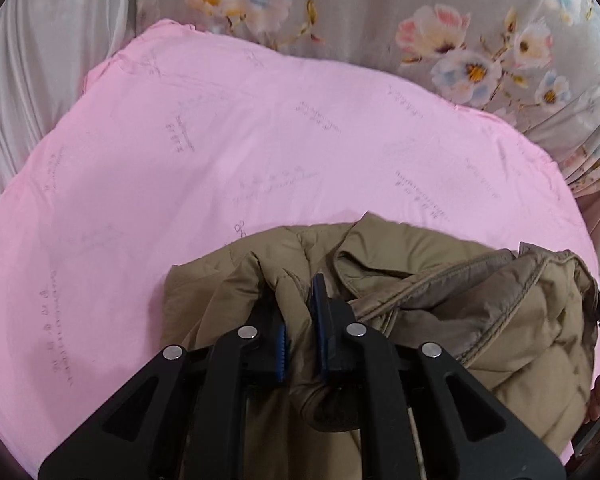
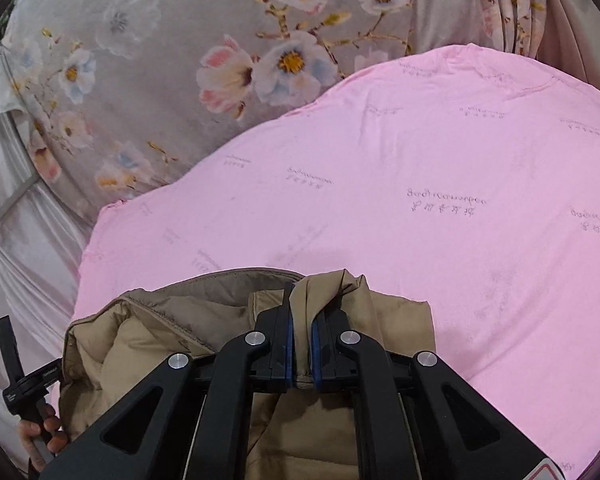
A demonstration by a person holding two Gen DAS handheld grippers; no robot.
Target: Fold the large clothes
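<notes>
Left claw (image 1: pixel 300 312) pinches a fold of the tan jacket (image 1: pixel 440 280); right claw (image 2: pixel 301 320) grips its fabric too, seemingly an edge; pink sheet (image 2: pixel 440 168) lies open beyond.

A tan padded jacket (image 1: pixel 440 280) is bunched and crumpled, its quilted panels and stitched seams folded over one another. It hangs in a slack heap at the near edge of a pink sheet, a flap of fabric sticking upward.
</notes>
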